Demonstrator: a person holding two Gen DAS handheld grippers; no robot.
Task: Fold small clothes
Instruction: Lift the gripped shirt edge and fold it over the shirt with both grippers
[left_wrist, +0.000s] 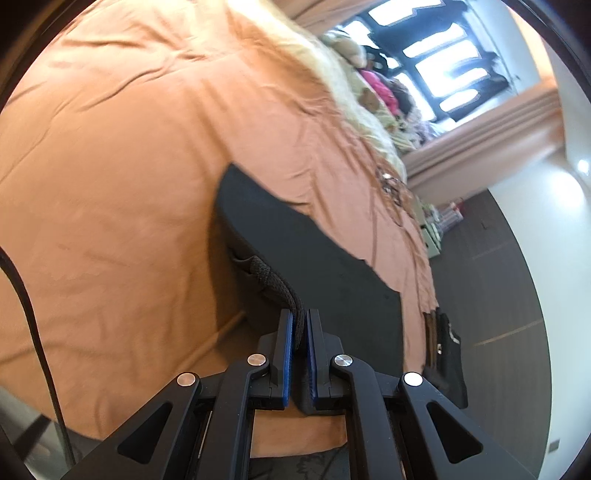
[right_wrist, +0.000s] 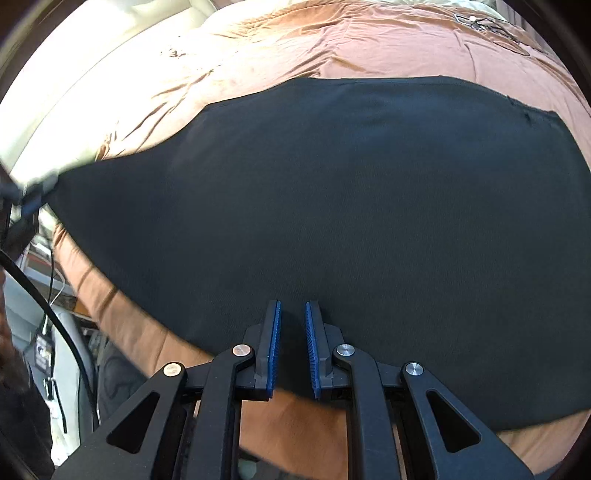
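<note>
both tongs, left and right, clamp the black garment spread ahead on the bedspread.

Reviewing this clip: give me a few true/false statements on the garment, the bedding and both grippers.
1. The garment is black. True.
2. It lies on a white sheet. False: on a rust-orange bedspread.
3. The left gripper is clamped on the garment's edge. True.
4. The right gripper stands wide open above bare bedspread. False: jaws nearly shut, at the garment's near edge.
5. A window shows beyond the bed. True.
</note>
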